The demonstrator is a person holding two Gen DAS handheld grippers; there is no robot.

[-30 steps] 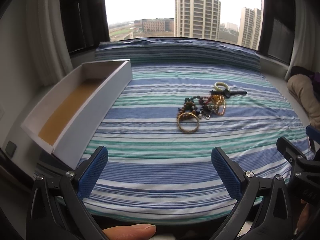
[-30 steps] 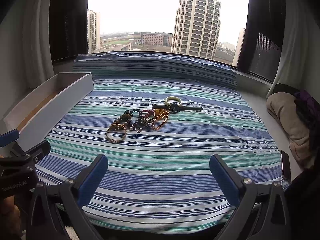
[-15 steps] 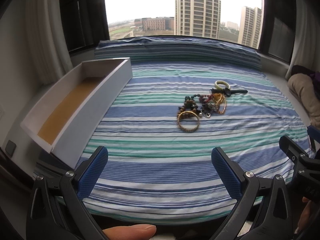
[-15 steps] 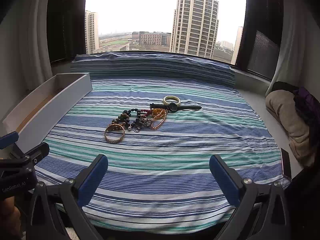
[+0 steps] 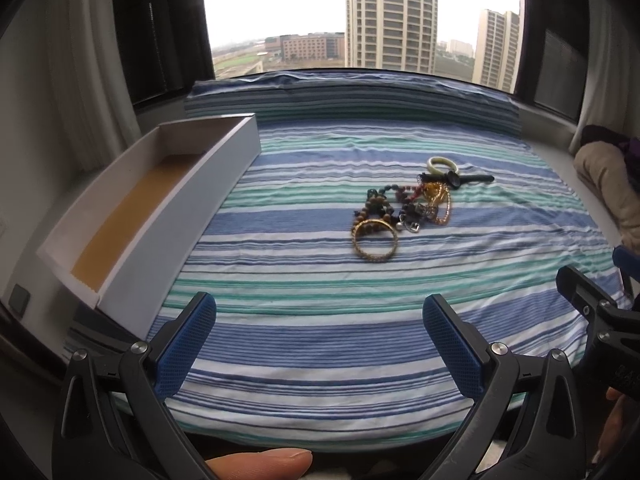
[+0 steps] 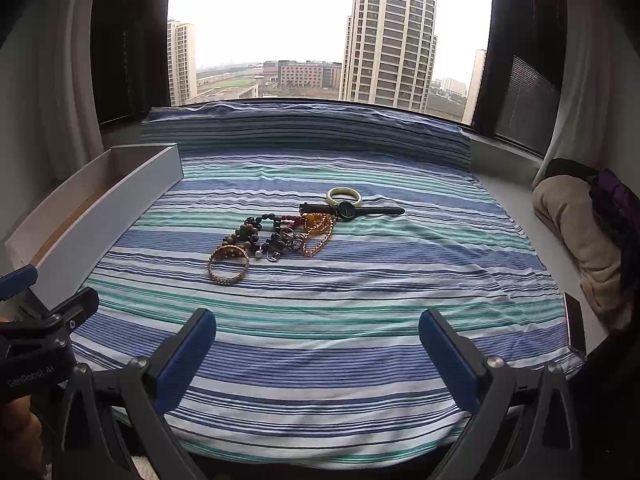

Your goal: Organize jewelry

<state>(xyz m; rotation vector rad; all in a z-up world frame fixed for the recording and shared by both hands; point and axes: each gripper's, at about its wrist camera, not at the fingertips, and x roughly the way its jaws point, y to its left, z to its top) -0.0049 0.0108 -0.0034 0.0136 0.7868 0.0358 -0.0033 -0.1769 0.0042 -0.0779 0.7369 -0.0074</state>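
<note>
A heap of jewelry lies mid-bed on the striped sheet: a gold bangle [image 5: 375,239] [image 6: 228,265] nearest me, dark bead strings [image 5: 378,204] [image 6: 252,229], a gold chain [image 5: 440,204] [image 6: 318,234], a black watch [image 5: 456,179] [image 6: 348,210] and a pale ring bangle [image 5: 442,164] [image 6: 344,195] behind. A long white box [image 5: 132,220] [image 6: 92,216] with a tan floor sits along the bed's left edge, nothing visible inside. My left gripper [image 5: 320,328] and right gripper [image 6: 318,334] both hang open over the near edge, well short of the heap.
The striped bed [image 5: 320,320] [image 6: 360,320] runs to a rolled striped bolster [image 5: 352,96] under the window. A beige and purple bundle [image 6: 580,220] lies on the sill at right. A phone [image 6: 574,328] rests at the bed's right edge.
Both views have drifted slightly; the jewelry heap sits marginally closer in frame. Nothing on the bed has moved, and both grippers stay open.
</note>
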